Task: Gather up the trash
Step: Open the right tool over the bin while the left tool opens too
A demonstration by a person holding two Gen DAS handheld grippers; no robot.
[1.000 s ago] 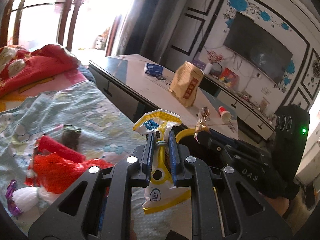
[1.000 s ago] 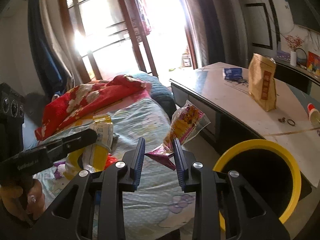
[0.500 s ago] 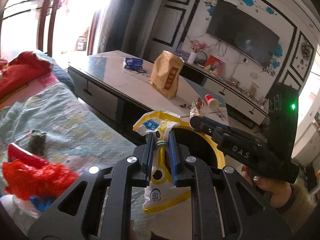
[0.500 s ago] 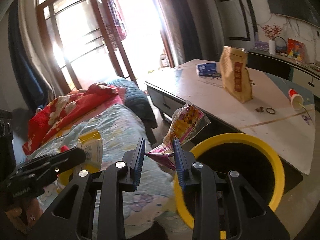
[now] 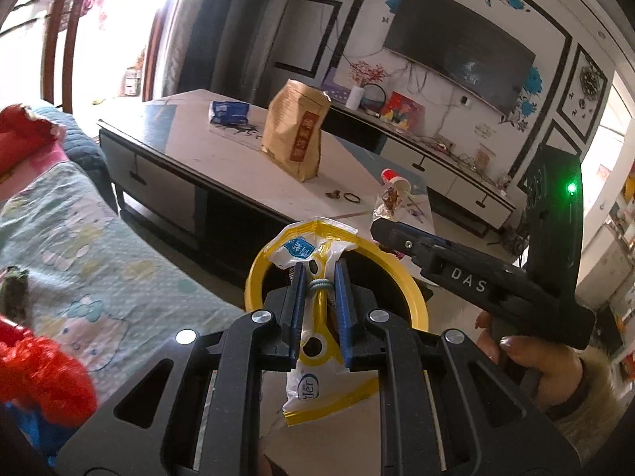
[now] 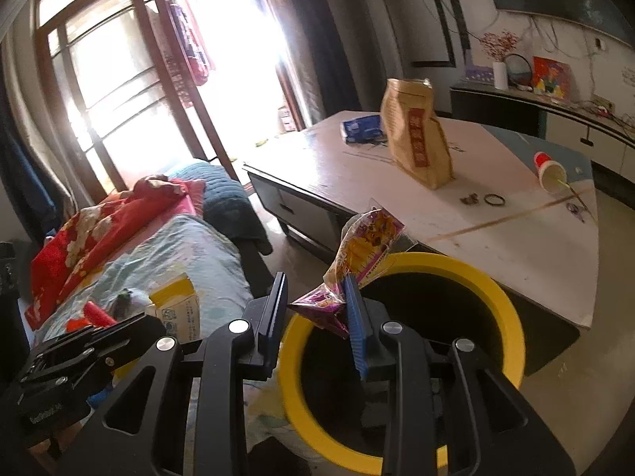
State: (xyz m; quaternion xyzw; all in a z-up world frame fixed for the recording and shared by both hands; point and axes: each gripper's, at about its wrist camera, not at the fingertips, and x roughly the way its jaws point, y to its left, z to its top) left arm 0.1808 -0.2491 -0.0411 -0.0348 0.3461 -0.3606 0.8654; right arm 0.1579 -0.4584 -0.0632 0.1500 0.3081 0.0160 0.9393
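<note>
My left gripper is shut on a yellow-and-white wrapper, held over the near rim of a black bin with a yellow rim. My right gripper grips the bunched purple end of a purple-and-yellow snack wrapper, which sticks up over the bin. In the left wrist view the right gripper reaches in from the right, held by a hand, above the bin's far rim. The left gripper and its wrapper show low on the left in the right wrist view.
A low table stands just behind the bin and carries a brown paper bag, a blue packet and a tipped red paper cup. The bed on the left holds a red plastic bag and a red blanket.
Both grippers have swung away from the bed toward the bin, each keeping its wrapper. The bin now fills the space right beneath both sets of fingers.
</note>
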